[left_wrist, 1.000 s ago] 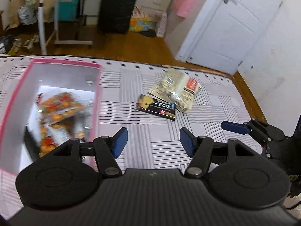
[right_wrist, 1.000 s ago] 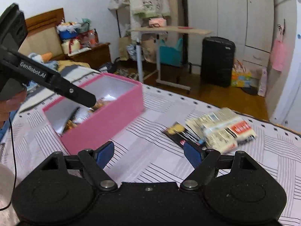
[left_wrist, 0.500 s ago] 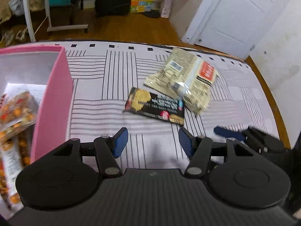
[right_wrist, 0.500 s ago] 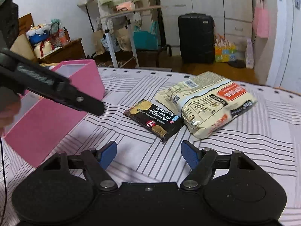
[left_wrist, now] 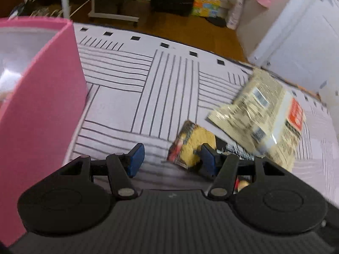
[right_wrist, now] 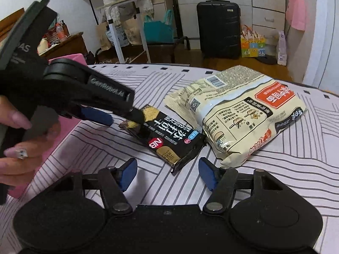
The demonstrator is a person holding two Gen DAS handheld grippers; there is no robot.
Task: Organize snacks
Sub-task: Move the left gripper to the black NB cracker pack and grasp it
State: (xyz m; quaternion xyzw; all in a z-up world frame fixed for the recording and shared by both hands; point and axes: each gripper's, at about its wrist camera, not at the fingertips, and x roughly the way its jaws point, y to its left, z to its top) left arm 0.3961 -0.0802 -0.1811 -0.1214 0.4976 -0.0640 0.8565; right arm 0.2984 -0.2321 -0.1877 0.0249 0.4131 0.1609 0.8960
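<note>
On the striped bed [right_wrist: 275, 180], with the pink box [left_wrist: 42, 110] at its left, the big cream bag [right_wrist: 243, 114] partly overlaps the small black snack pack [right_wrist: 169, 137]. My left hand-held gripper [left_wrist: 172, 156], jaws apart and empty, sits at the pack's far end, so I'd centre that end between the pads before squeezing. My right hand-held gripper [right_wrist: 167, 172] has just been closing, nothing between its jaws, just short of the pack's near corner; I'd hold it clear.

A bed [right_wrist: 275, 182] in a line-patterned sheet carries a pink box [left_wrist: 38, 114], a black snack packet [right_wrist: 169, 139] and a cream noodle bag [right_wrist: 243, 114] (edges overlapping).
</note>
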